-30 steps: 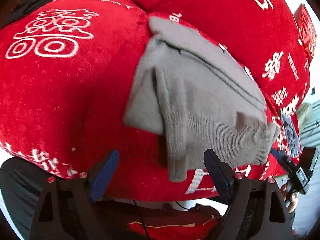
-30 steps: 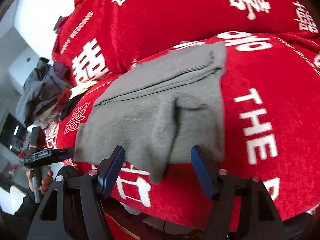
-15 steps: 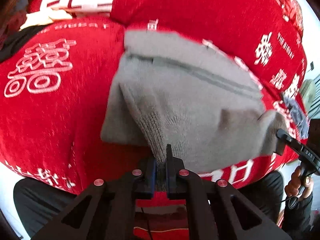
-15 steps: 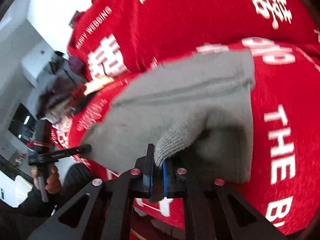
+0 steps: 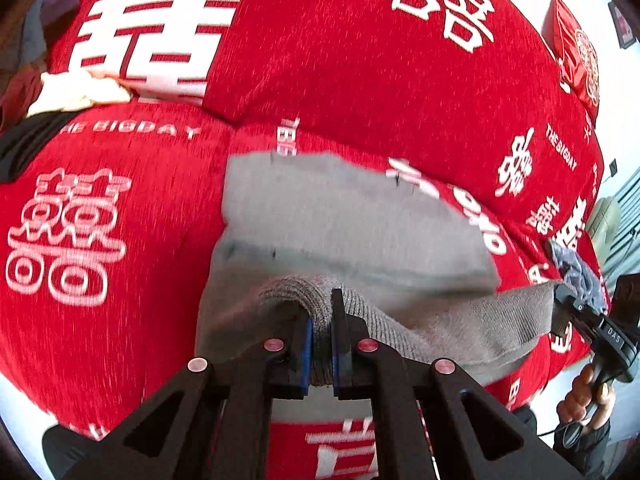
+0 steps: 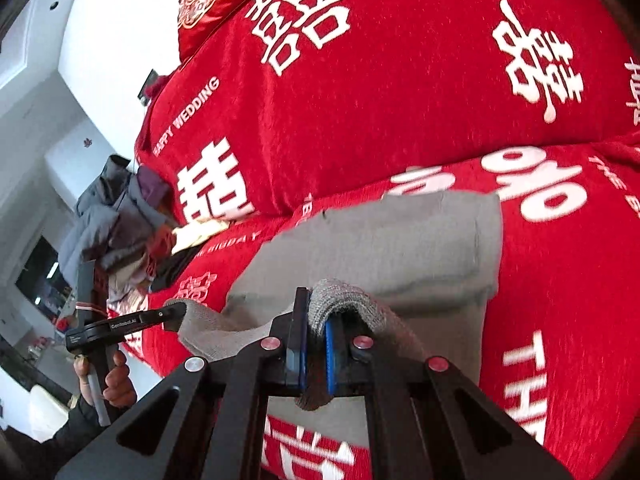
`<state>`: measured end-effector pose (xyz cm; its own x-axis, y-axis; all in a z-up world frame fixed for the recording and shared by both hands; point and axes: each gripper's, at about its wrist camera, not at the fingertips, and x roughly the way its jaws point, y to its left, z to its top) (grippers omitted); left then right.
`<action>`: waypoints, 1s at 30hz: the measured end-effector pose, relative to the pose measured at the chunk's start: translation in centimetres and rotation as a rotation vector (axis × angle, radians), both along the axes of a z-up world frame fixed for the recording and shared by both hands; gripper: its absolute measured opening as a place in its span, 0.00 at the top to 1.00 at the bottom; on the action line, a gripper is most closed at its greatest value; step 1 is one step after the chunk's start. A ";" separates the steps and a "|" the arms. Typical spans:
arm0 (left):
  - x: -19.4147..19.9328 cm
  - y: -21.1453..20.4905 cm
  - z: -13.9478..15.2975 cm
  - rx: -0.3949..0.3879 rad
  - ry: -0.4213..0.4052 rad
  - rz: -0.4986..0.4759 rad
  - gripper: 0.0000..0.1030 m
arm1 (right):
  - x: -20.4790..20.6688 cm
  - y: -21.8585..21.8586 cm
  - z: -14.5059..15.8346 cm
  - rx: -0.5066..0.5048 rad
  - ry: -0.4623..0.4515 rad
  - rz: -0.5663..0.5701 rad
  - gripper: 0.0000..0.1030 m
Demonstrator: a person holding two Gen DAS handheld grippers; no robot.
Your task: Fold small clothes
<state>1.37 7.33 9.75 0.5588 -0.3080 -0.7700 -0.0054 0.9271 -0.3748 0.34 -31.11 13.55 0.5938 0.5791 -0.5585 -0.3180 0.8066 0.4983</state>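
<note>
Clamped tight on ribbed knit, both sets of jaws: left gripper (image 5: pixel 320 354) pinching one near cuff of the small grey knitted garment (image 5: pixel 344 220), right gripper (image 6: pixel 316 354) pinching the other (image 6: pixel 380 240). Blue pads nearly meeting, only a bunched fold of cuff between them. Near hem raised off the seat and stretched between the two grippers; far part lying flat on the red plush sofa cover printed with white characters (image 5: pixel 360 60), just in front of the backrest cushion. Heap of other clothes (image 6: pixel 116 216) well apart at the sofa's far end.

Likely mid-fold, near edge headed toward the far edge. Risks from here: thin bite on stretchy rib, so a sharp tug could pull a cuff free; uneven travel of the two hands, giving a skewed fold; dragging rather than lifting, sliding the flat half along the plush and rumpling it.
</note>
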 end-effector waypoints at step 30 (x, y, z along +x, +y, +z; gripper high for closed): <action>24.7 3.0 -7.0 -0.229 0.264 0.161 0.92 | 21.4 -2.0 -7.1 -0.142 0.228 -0.299 0.20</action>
